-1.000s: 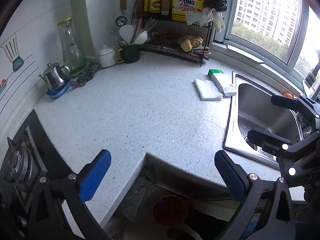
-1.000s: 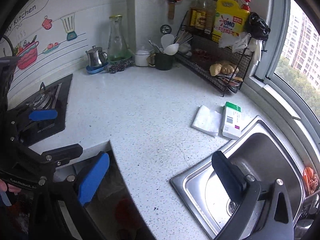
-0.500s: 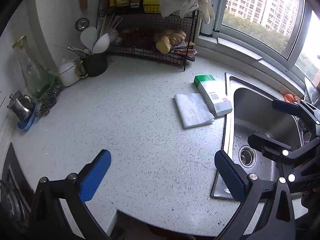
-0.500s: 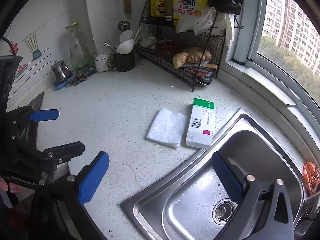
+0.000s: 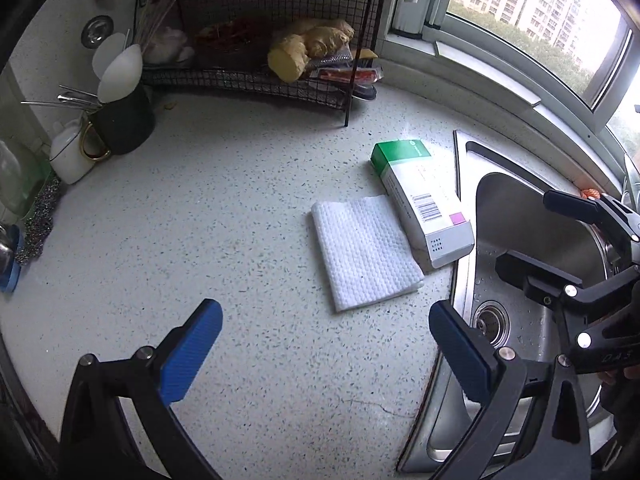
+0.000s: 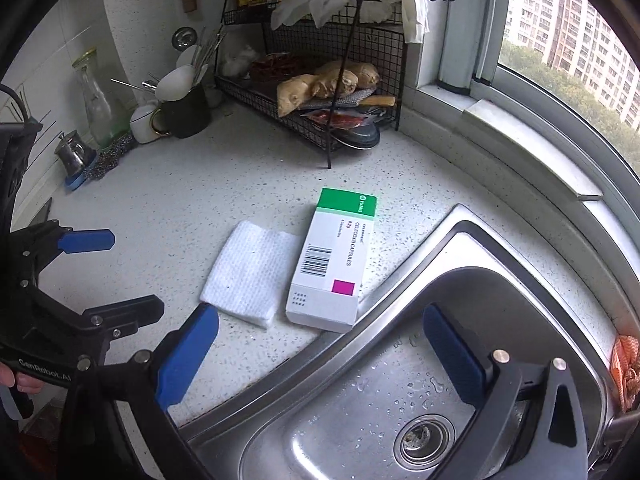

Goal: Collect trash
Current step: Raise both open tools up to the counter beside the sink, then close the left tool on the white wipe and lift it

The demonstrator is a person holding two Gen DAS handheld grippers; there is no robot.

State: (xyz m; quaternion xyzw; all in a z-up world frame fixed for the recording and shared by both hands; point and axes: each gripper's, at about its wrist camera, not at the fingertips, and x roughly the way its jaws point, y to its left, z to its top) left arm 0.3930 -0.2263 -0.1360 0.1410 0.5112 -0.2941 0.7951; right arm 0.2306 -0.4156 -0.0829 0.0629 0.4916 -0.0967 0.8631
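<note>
I see folded white tissue (image 5: 366, 252) touching green-white box (image 5: 420, 204) ahead of left gripper (image 5: 324, 350) | right gripper (image 6: 320, 354) over sink (image 6: 520, 280) — both jaws apart, empty

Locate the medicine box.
The medicine box lies flat on the countertop, between the folded paper towel and the sink rim.

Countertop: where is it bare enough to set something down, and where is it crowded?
Bare: the wide stretch of countertop between the dark utensil mug, the wire rack and the folded paper towel. Crowded: the strip by the sink, where the towel lies beside the medicine box, and the back corner.
</note>
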